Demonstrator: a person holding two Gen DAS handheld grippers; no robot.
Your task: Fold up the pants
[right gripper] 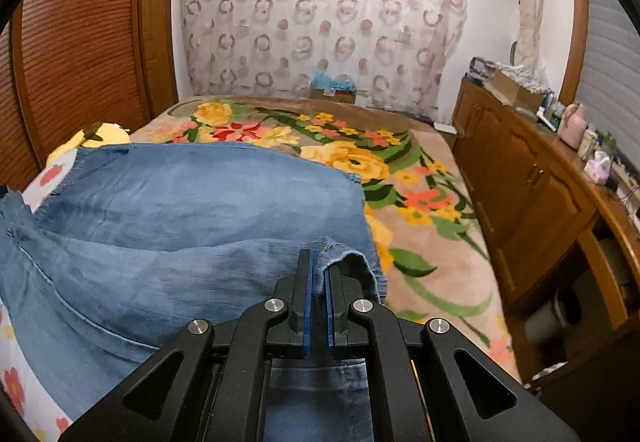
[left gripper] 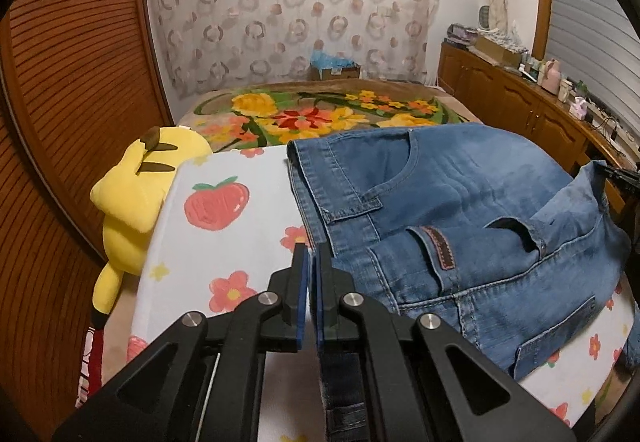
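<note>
Faded blue denim pants [left gripper: 460, 202] | folded lengthwise, one leg over the other | lying on white fruit-and-flower print sheet | waistband at left, hems at right, near edge lifted

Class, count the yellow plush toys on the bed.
1: the yellow plush toy lies at the bed's left edge beside the strawberry sheet. The jeans may hide others.

Faded blue jeans [left gripper: 460, 210] lie on a white strawberry-and-flower sheet [left gripper: 224, 210] beside a yellow plush [left gripper: 132, 194].
</note>
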